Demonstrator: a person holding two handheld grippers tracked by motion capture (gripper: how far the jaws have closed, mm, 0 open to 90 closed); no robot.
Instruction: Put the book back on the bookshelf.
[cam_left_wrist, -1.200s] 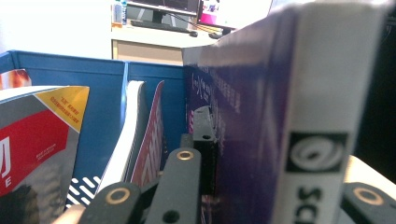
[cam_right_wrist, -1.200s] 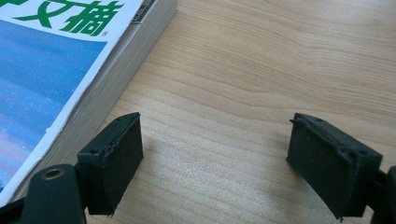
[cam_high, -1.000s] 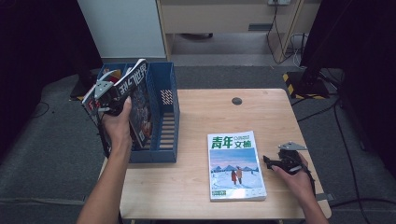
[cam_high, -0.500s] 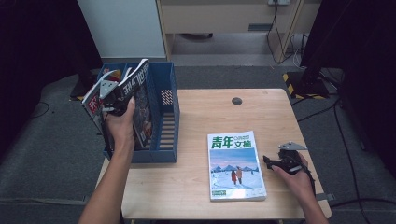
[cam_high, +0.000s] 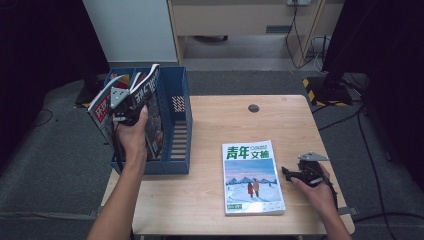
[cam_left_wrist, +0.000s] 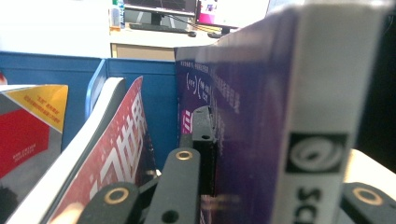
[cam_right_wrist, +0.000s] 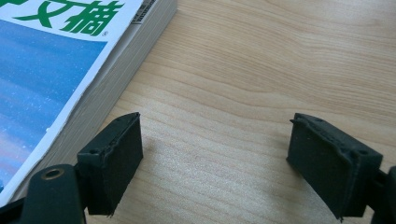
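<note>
Purple-covered magazine (cam_left_wrist: 261, 116) stands clamped in the left gripper (cam_high: 121, 102), over the blue slotted plastic file rack (cam_high: 177, 125). Right gripper (cam_right_wrist: 215, 163) rests wide apart, holding nothing, on the light wooden table (cam_right_wrist: 261, 60) beside the blue-covered paperback book (cam_high: 252, 177).

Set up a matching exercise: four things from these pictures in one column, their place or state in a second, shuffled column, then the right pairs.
Things:
1. left gripper
2. right gripper
3. green-titled magazine
4. blue file rack

Places or states:
A. lies flat on the table
B. stands at the table's left edge, magazines upright in it
C. jaws clamped on a dark magazine over the rack
D. jaws open, low over bare wood beside a magazine

Pairs: 1-C, 2-D, 3-A, 4-B
</note>
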